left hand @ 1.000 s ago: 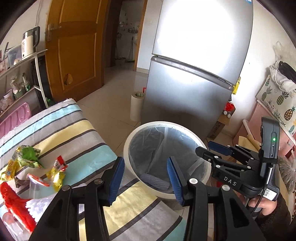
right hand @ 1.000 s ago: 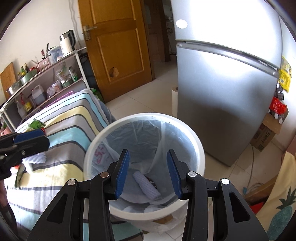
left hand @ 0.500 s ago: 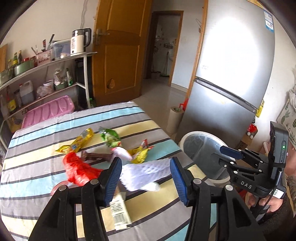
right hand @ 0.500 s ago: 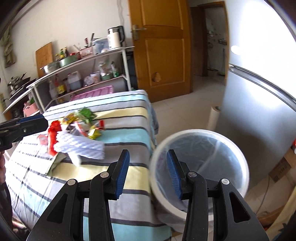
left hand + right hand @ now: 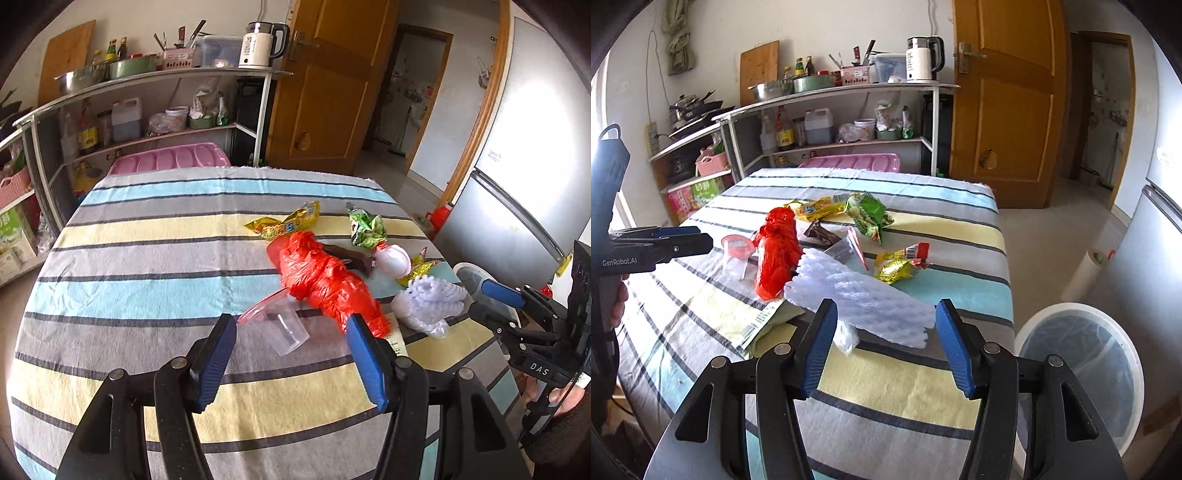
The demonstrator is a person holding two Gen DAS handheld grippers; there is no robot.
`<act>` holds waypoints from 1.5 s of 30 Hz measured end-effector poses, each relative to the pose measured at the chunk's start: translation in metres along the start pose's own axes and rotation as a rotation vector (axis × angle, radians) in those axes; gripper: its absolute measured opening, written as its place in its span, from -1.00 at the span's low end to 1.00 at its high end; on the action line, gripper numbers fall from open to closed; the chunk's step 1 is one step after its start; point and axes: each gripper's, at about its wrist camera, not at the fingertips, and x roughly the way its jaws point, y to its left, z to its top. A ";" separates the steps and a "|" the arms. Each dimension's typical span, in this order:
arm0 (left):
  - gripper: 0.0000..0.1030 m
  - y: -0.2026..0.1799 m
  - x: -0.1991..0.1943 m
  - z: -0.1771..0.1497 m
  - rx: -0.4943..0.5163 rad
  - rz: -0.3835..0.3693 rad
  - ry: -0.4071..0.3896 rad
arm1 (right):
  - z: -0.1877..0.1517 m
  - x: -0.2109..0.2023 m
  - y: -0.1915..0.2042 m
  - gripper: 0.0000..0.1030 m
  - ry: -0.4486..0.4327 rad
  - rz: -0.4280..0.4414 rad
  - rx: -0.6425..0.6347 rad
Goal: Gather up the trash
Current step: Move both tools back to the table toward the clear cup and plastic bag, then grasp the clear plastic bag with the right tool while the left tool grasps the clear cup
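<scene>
Trash lies in a heap on the striped table (image 5: 147,258). My left gripper (image 5: 291,350) hovers over the near side, its jaws opening. A clear plastic cup (image 5: 286,330) lies on its side just beyond the tips, untouched. Behind the cup is a red plastic bag (image 5: 321,280), with a white foam net (image 5: 428,299) to its right. My right gripper (image 5: 884,339) has its jaws opening in front of the foam net (image 5: 864,295), with nothing pressed between the pads. The white lined bin (image 5: 1078,354) stands on the floor to the right of the table.
Yellow (image 5: 284,223), green (image 5: 365,225) and brown (image 5: 351,256) wrappers lie behind the red bag. A flat paper packet (image 5: 738,317) lies under the pile. Shelves (image 5: 831,96) with kitchenware stand behind the table, a wooden door (image 5: 1004,103) and a fridge (image 5: 517,184) to the right.
Both views have swung from the bin to the table and its trash. Both grippers' jaws stand wider than before.
</scene>
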 end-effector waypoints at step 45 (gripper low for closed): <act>-0.23 0.000 0.062 -0.004 -0.053 0.002 0.117 | 0.011 0.044 0.005 -0.59 0.091 0.058 -0.077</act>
